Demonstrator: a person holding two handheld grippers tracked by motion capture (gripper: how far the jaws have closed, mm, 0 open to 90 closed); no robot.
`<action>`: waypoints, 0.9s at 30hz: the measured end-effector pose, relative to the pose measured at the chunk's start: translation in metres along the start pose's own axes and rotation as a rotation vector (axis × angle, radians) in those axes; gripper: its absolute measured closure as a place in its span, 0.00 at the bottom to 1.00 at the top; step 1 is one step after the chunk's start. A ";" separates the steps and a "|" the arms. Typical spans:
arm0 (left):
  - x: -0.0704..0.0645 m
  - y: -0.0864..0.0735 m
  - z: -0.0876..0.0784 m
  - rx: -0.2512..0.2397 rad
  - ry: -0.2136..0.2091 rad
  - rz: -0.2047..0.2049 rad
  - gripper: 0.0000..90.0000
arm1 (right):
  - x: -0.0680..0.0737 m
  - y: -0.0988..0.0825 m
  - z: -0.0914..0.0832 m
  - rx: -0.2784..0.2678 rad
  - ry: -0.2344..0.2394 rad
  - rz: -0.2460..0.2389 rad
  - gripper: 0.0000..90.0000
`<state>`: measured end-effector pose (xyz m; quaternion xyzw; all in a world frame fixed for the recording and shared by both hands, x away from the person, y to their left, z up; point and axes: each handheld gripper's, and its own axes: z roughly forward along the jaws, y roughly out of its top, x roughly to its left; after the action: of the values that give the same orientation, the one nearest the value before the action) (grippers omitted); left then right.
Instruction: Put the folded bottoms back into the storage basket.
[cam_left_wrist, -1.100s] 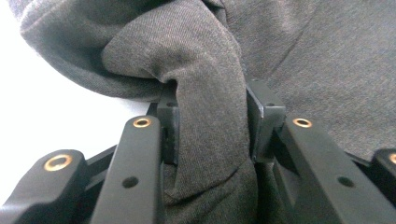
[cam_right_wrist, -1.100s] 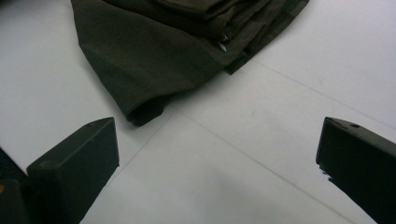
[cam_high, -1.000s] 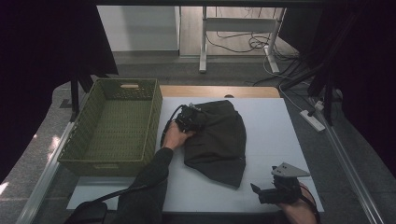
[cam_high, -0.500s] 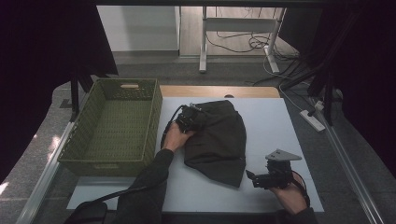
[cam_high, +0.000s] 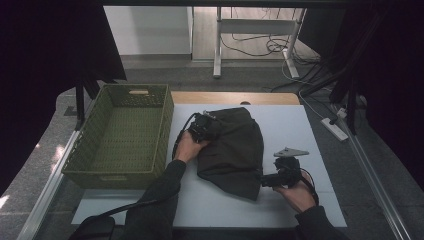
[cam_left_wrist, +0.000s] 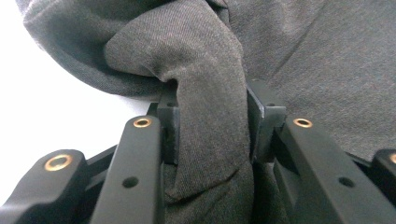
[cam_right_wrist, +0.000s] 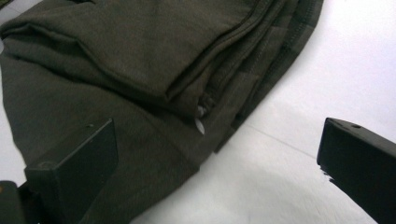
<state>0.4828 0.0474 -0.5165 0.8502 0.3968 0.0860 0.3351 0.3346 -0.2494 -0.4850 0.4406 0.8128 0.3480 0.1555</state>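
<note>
Softly bunched knit cloth (cam_left_wrist: 205, 93) between claw (cam_left_wrist: 212, 119) pads

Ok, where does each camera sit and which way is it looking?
High view: above the person's side, looking forward and down at the table, basket, both forearms.
Left gripper view: on the left hand-held gripper, jaws clamped on the dark garment.
Right gripper view: on the right hand-held gripper, jaws apart, facing the garment's hem.
All share the garment.
</note>
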 end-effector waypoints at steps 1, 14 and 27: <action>0.000 0.000 0.000 0.000 0.000 -0.001 0.70 | 0.000 0.002 0.002 0.005 0.002 0.000 0.00; 0.002 0.001 0.000 0.004 -0.009 -0.002 0.70 | -0.001 0.034 0.031 0.004 -0.019 -0.018 0.00; 0.002 0.000 0.000 0.003 -0.013 -0.003 0.70 | -0.016 0.036 0.059 0.095 -0.011 0.018 0.00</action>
<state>0.4843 0.0492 -0.5165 0.8507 0.3960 0.0795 0.3364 0.3988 -0.2240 -0.5023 0.4566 0.8236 0.3079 0.1356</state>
